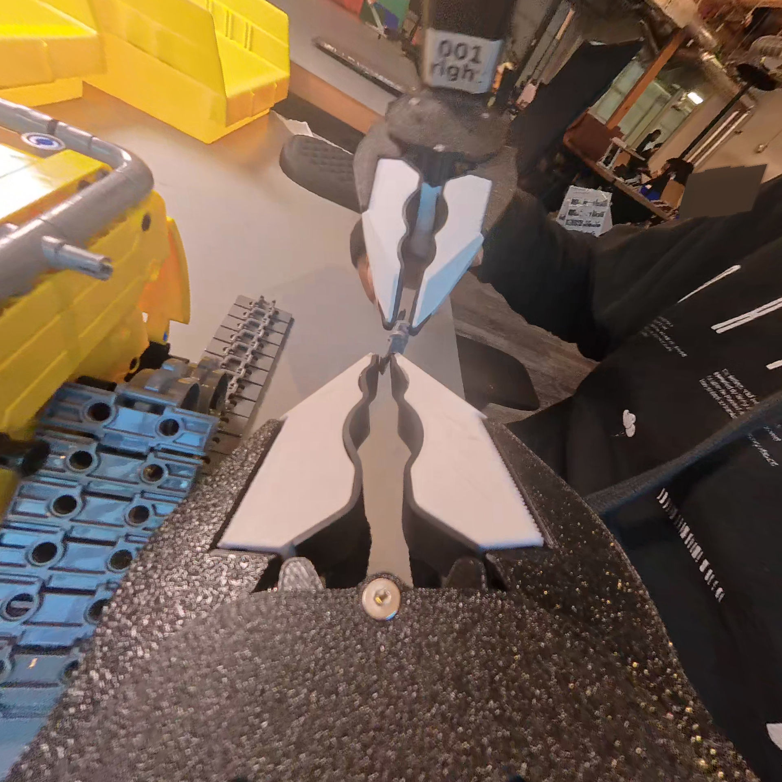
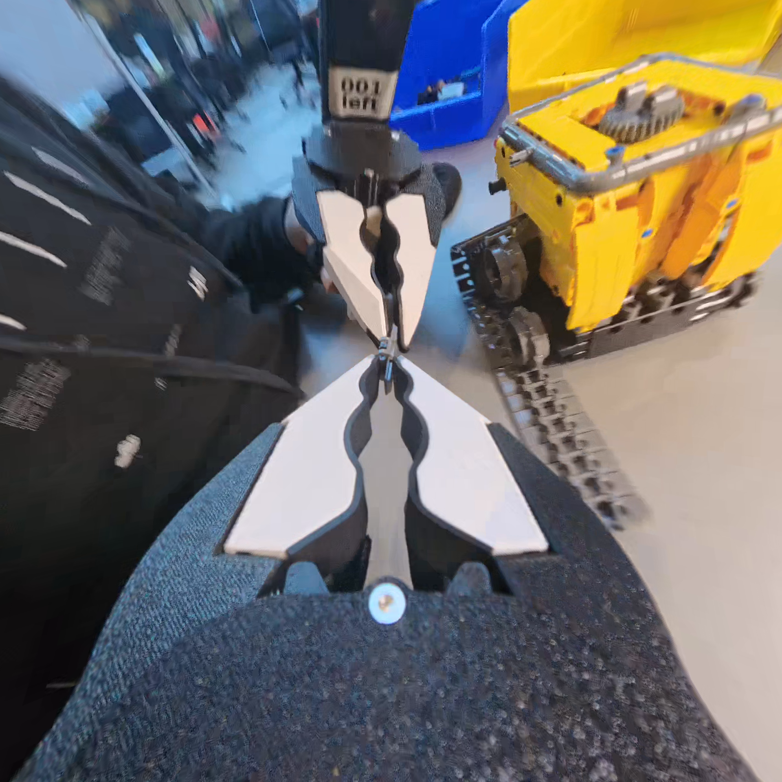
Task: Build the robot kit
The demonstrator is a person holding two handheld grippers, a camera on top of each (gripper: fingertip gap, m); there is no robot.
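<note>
My left gripper (image 1: 383,359) and my right gripper (image 2: 387,364) meet tip to tip above the grey table (image 1: 237,228). A small dark grey connector piece (image 1: 395,342) is pinched between them; it also shows in the right wrist view (image 2: 387,351). Both grippers are shut on it, one at each end. The right gripper (image 1: 400,328) faces me in the left wrist view, and the left gripper (image 2: 393,336) faces me in the right wrist view. A yellow brick-built tracked vehicle (image 1: 84,275) stands to the left, with its black track (image 1: 249,359) trailing loose on the table.
The vehicle (image 2: 634,211) and its loose track (image 2: 558,436) lie right of the right gripper. Yellow bins (image 1: 190,63) and blue bins (image 2: 444,84) stand behind. A person in black clothing (image 1: 634,402) is close by. A black oval object (image 1: 317,169) lies on the table. Left and right tips are no more than a few centimetres apart.
</note>
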